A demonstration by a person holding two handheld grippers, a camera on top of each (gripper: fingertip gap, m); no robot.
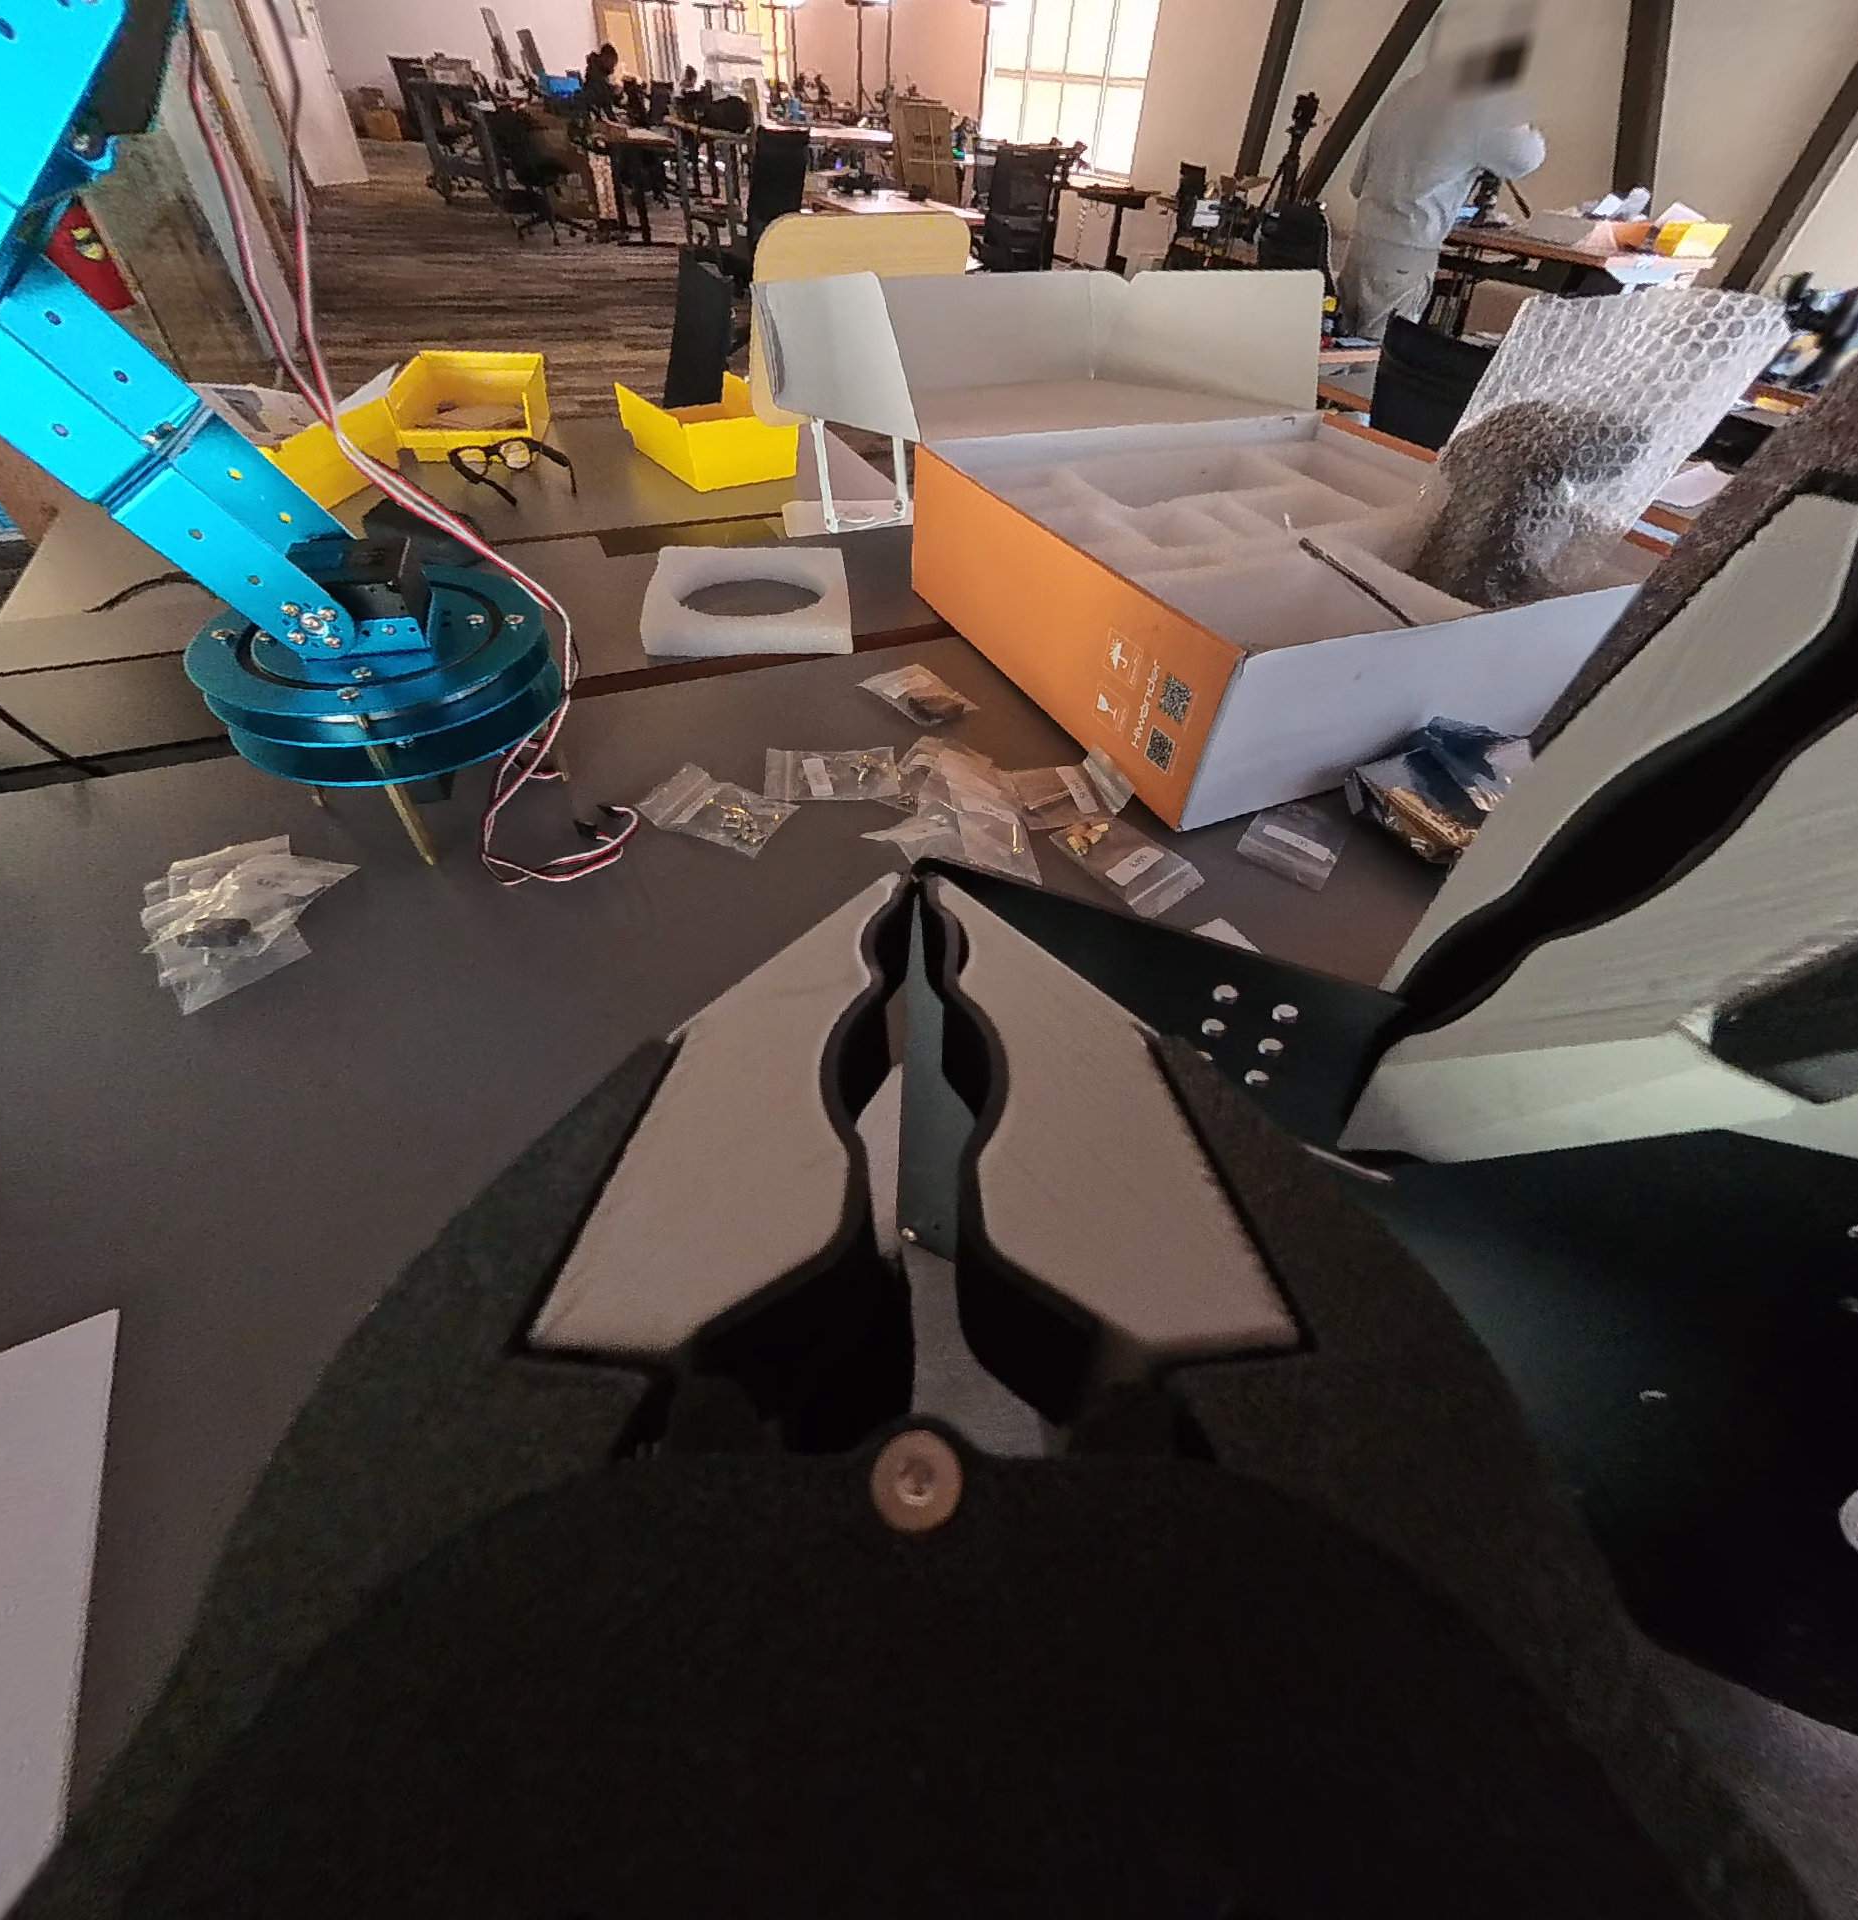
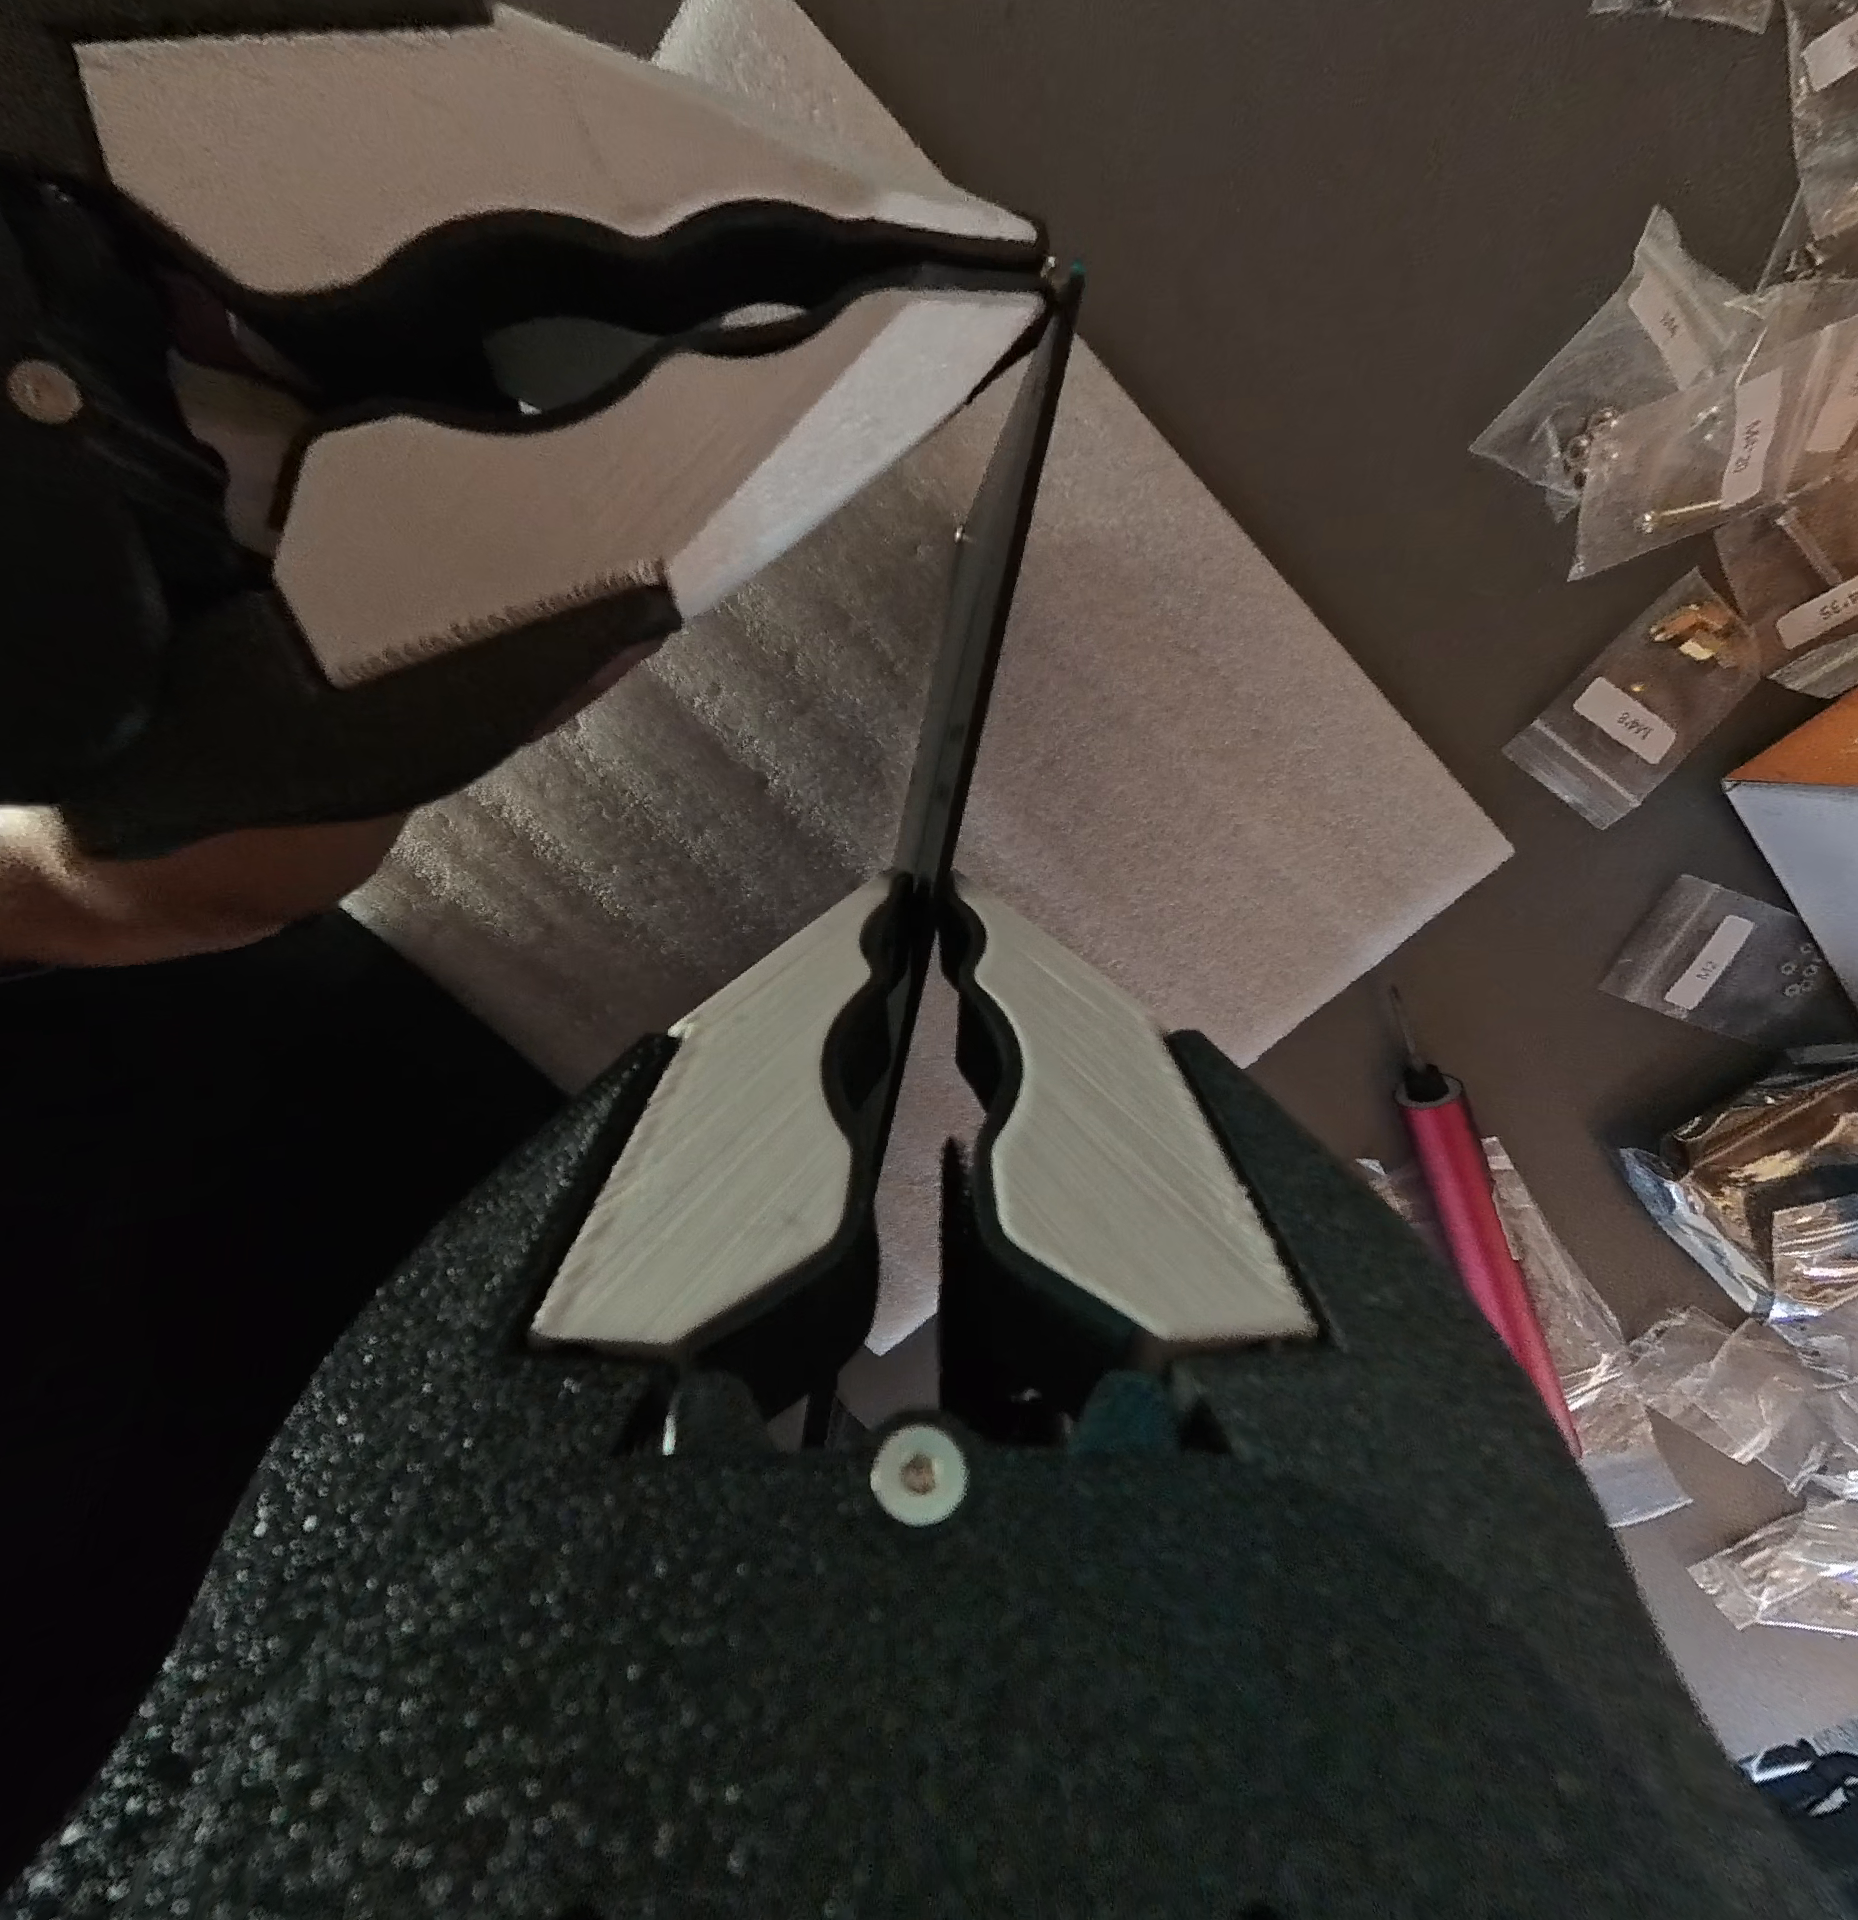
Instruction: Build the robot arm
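**L wrist view, L→R**
- 7 o'clock: corner of a white paper sheet (image 1: 31,1558) on the grey table (image 1: 281,1143).
- 10–11 o'clock: blue robot arm (image 1: 125,416) standing on its round base (image 1: 374,675). Red/white wires (image 1: 530,810) trail off it onto the table, ends loose.
- 9 o'clock: a clump of small clear bags (image 1: 229,914).
- 11–12 o'clock, far back: yellow trays (image 1: 468,400), with glasses (image 1: 509,462) just in front.
- 12 o'clock: white foam ring (image 1: 743,603). More screw bags (image 1: 717,810) are scattered nearer.
- Centre: left gripper (image 1: 912,894) is clamped tight on the black plate (image 1: 1164,997), pinching its edge between the tips. The plate runs off toward 3 o'clock, holes visible, held clear of the table.
- 1–2 o'clock: orange-and-white box (image 1: 1070,634), lid up, foam insert mostly bare. Bubble-wrap bundle (image 1: 1590,436) sits in its far corner.

**R wrist view, L→R**
- 10–11 o'clock: the left gripper again, tips closed on the plate's far end.
- Centre: right gripper (image 2: 920,894) is also closed on the plate, seen edge-on and running up to 12 o'clock. Both tools hold the same plate, one at each end.
- Below the plate: white foam sheet (image 2: 1112,675), no contact as far as I can tell.
- 3–4 o'clock: red-handled screwdriver (image 2: 1465,1226) lying on the table among bags, untouched.

**Status**
- Arm and base are assembled.
- Plate is in hand and not joined to anything.
- Hardware bags look sealed, though I can't confirm all of them.
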